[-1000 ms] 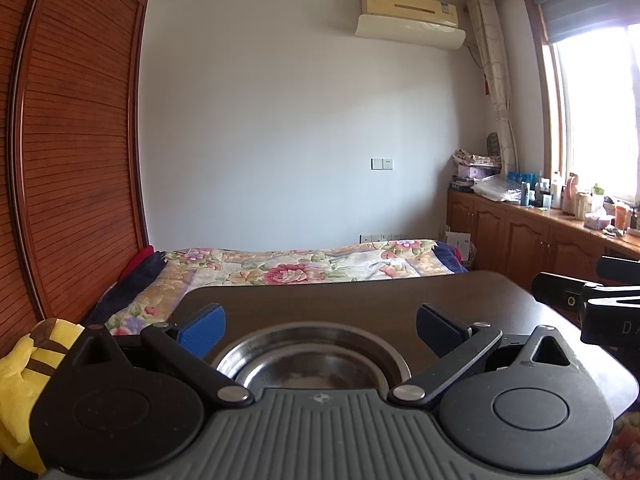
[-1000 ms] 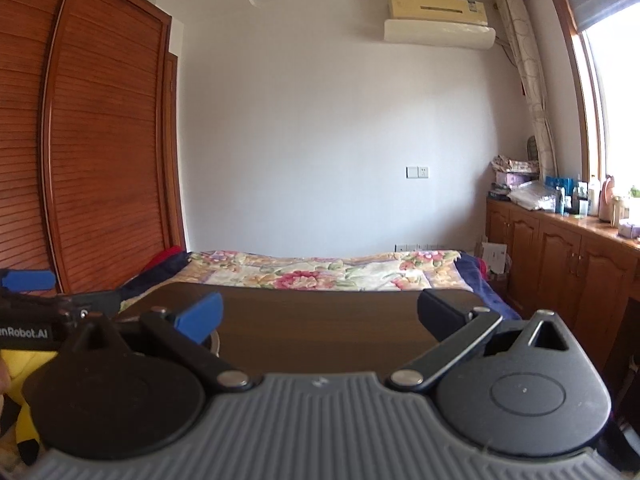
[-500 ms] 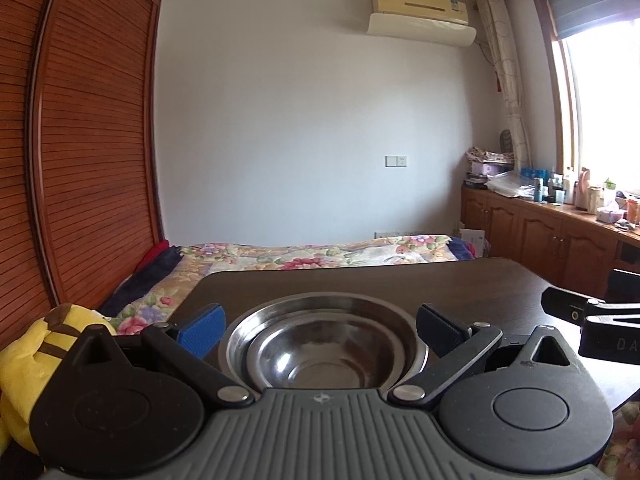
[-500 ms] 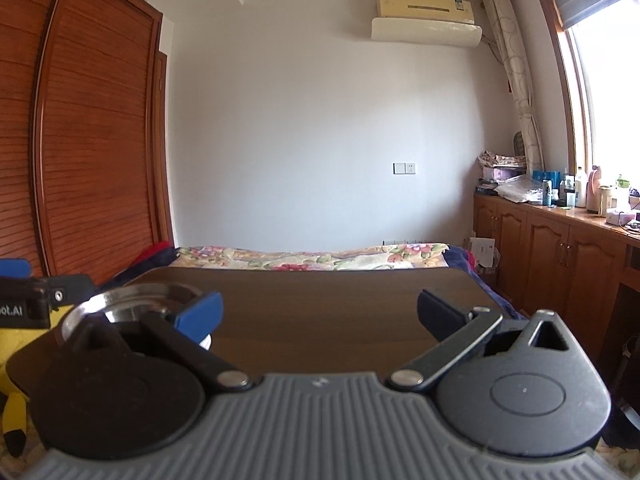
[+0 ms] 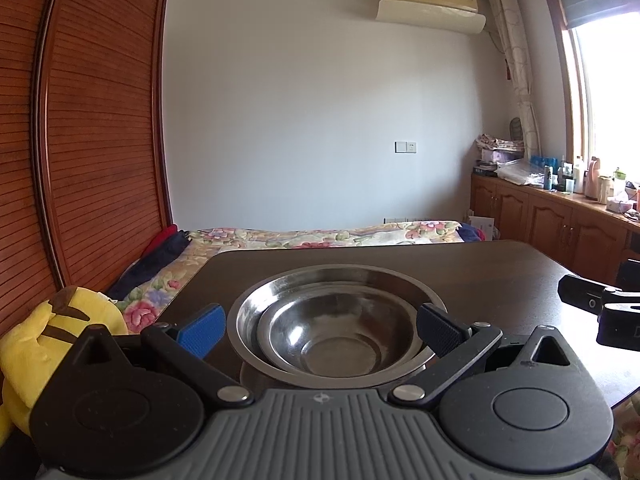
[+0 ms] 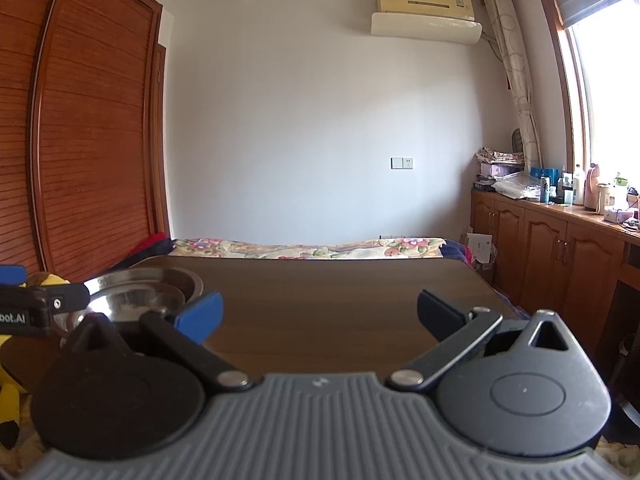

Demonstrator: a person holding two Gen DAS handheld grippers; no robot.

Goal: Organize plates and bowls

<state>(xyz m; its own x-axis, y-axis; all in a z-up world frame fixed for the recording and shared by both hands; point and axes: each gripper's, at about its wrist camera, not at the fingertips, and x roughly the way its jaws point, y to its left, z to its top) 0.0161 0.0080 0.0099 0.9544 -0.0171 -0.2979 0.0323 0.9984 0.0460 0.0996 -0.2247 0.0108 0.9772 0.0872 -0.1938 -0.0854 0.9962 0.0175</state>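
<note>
Two steel bowls sit nested on the dark wooden table (image 5: 500, 280): a small bowl (image 5: 340, 340) inside a wider one (image 5: 336, 280). My left gripper (image 5: 320, 326) is open, its fingers spread either side of the bowls' near rim without touching. In the right wrist view the same bowls (image 6: 140, 292) lie at the far left, partly behind the left gripper's finger (image 6: 44, 302). My right gripper (image 6: 320, 314) is open over bare table (image 6: 320, 300), holding nothing. Its black finger (image 5: 588, 300) shows at the right edge of the left wrist view.
A yellow plush toy (image 5: 44, 332) lies off the table's left edge. Behind the table is a bed with a floral cover (image 5: 320, 236). A wooden wardrobe (image 5: 80, 140) lines the left wall, and cabinets with bottles (image 5: 560, 216) run along the right under the window.
The left wrist view has risen and tilted down, so both nested bowls show fully between the fingers. The right view also shifted, bringing the bowls into view at the left. Both grippers stayed open.
</note>
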